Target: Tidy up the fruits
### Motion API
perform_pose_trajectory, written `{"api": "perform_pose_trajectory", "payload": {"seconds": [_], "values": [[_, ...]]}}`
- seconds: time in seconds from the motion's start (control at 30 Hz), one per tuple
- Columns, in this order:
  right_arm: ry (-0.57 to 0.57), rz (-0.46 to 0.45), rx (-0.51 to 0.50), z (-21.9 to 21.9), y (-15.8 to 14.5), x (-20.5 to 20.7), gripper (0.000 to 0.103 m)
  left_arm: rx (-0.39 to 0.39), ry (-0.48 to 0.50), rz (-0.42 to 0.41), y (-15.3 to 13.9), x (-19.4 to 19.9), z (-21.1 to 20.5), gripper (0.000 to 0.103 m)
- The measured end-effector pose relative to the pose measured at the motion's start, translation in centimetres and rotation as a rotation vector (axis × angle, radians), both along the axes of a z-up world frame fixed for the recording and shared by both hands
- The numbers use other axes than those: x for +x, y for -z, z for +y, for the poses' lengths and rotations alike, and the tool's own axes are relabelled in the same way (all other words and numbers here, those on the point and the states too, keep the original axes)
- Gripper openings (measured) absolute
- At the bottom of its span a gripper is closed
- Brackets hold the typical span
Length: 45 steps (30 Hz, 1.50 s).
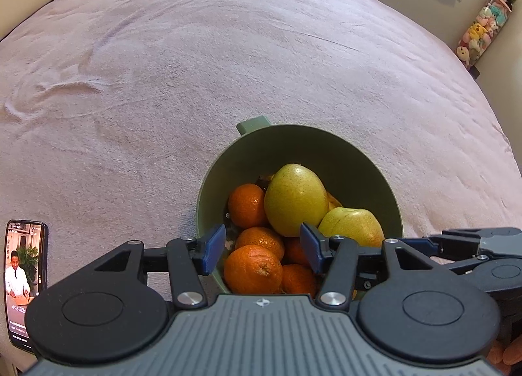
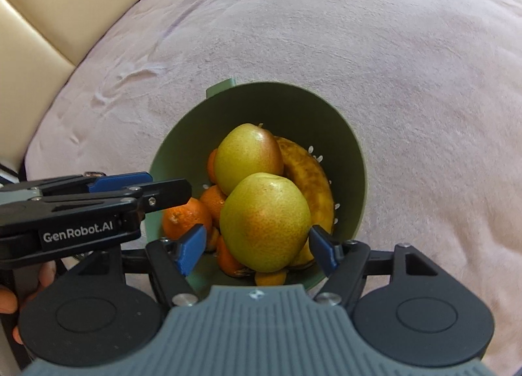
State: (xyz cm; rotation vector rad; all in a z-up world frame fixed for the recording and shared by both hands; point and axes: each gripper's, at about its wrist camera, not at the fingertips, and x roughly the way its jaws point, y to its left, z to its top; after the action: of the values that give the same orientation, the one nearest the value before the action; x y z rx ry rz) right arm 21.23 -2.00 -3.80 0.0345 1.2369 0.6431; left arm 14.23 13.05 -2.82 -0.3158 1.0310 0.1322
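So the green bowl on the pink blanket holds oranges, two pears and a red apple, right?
Not quite: there is no red apple. The right wrist view shows the green bowl on the pink blanket holding oranges, two yellow-green pears and a spotted yellow banana.

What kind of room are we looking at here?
Most likely a bedroom at home: a wide pink blanket covers what looks like a bed, a padded headboard sits behind it, and soft toys stand in the corner.

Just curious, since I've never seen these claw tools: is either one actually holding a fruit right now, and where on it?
Nothing is held. The left gripper and right gripper both hover open above the green bowl; the near pear lies between the right gripper's fingers, ungripped.
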Motion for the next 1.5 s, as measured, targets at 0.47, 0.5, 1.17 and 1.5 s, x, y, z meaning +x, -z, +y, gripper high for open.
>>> {"api": "perform_pose_trajectory", "payload": {"seconds": [0.47, 0.5, 1.17, 1.5], "values": [[0.056, 0.033, 0.022, -1.3, 0.2, -0.5, 0.064, 0.016, 0.031, -0.012, -0.6, -0.4, -1.0, 0.062], [0.053, 0.016, 0.015, -1.4, -0.2, -0.7, 0.064, 0.016, 0.032, -0.019, -0.8, -0.6, -1.0, 0.062], [0.226, -0.541, -0.014, -8.7, -12.3, -12.2, 0.094, 0.149, 0.112, -0.363, -8.9, -6.7, -6.3, 0.092], [0.370, -0.667, -0.087, -11.2, -11.1, -18.7, 0.099, 0.311, 0.226, -0.388, -8.1, -10.2, -10.1, 0.093]]}}
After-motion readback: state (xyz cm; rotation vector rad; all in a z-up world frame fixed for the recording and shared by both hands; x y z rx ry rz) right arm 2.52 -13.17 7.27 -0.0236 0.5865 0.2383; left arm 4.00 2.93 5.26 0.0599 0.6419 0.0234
